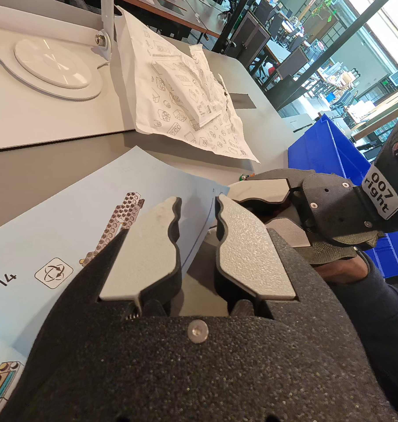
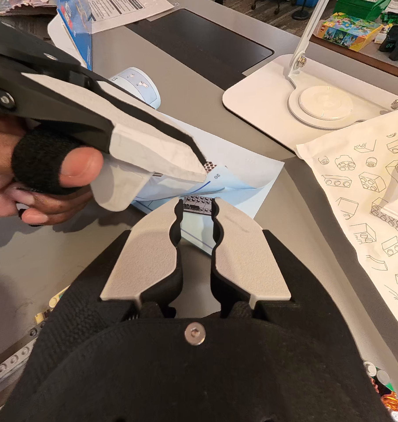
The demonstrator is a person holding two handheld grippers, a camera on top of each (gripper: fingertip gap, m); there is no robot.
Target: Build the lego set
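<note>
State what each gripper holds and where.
Nothing is clamped. The left gripper, open, straddles an edge of the lifted page; the right gripper hangs open over the booklet.

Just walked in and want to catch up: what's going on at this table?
A person holds a gripper in each hand over a light blue building-brick instruction booklet on the grey table. The left gripper is at a lifted, curling page, jaws apart. The right gripper hovers open just above the booklet's near edge. A white printed paper bag and a white lamp base lie beside.
</note>
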